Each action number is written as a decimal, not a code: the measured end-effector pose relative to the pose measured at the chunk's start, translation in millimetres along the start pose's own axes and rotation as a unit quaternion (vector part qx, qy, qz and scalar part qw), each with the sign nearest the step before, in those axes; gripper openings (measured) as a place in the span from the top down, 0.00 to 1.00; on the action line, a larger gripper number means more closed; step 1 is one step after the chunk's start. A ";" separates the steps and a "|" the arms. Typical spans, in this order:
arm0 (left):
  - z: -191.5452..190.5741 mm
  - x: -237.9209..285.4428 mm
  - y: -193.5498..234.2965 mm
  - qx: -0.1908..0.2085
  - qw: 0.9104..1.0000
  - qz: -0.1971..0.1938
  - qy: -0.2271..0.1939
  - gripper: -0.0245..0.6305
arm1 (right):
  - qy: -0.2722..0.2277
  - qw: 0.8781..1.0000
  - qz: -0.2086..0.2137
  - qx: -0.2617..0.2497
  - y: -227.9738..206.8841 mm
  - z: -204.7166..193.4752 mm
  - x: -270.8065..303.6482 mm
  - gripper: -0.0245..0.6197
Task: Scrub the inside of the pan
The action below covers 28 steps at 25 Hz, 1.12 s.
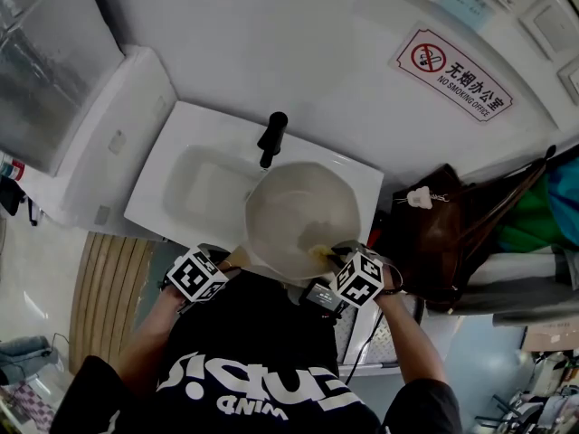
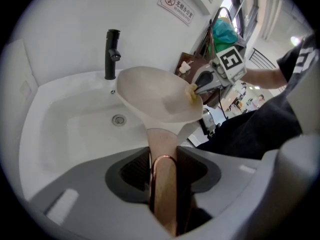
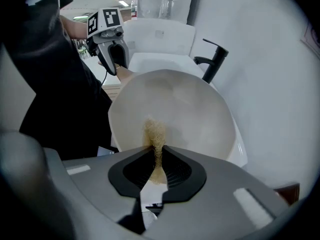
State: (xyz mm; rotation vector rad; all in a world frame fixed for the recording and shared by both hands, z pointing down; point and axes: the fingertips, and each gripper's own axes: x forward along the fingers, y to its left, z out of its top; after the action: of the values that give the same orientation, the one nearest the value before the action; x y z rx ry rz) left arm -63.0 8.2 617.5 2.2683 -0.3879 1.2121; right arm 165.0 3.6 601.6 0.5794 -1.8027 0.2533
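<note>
Over the sink's (image 1: 149, 202) right end, in front of the tap (image 1: 271, 138): pan (image 1: 303, 211) up clear of the basin. Left gripper (image 2: 162, 160) fingers (image 2: 131, 173) clamped on the handle (image 2: 162, 144). Right gripper (image 3: 157, 158) fingers pinch the scrubber (image 3: 155, 130) at the inner wall by the near rim.

Risk: side load from scrubbing rolls the pan about its handle, or the thin tuft slips out.

Long axis: handle toward the person, bowl toward the tap, mouth up.

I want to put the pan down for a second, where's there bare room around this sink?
The sink basin is bare left of the pan, from the drain to its left wall. The white rim left of the faucet is free. Right of the sink is crowded: the brown bag and the right gripper with its scrub pad.
</note>
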 end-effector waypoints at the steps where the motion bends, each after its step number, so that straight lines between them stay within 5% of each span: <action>1: -0.1 0.4 -0.2 0.000 1.000 0.000 0.001 0.71 | 0.000 1.000 0.009 -0.005 6.8 2.7 -0.2 0.88; 14: -0.3 2.2 -2.8 -0.006 1.000 -0.002 0.000 0.71 | -0.032 0.995 0.089 -0.045 59.6 55.1 10.0 0.88; 28: 0.1 2.0 -3.9 -0.008 1.000 -0.002 0.002 0.71 | -0.047 0.992 0.110 -0.028 60.1 106.1 61.1 0.88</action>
State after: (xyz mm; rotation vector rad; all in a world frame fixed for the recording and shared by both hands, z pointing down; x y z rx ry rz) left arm -60.0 11.4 617.8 2.2513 -0.3898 1.2077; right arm 33.1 -8.8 633.6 0.3572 -1.9613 0.3278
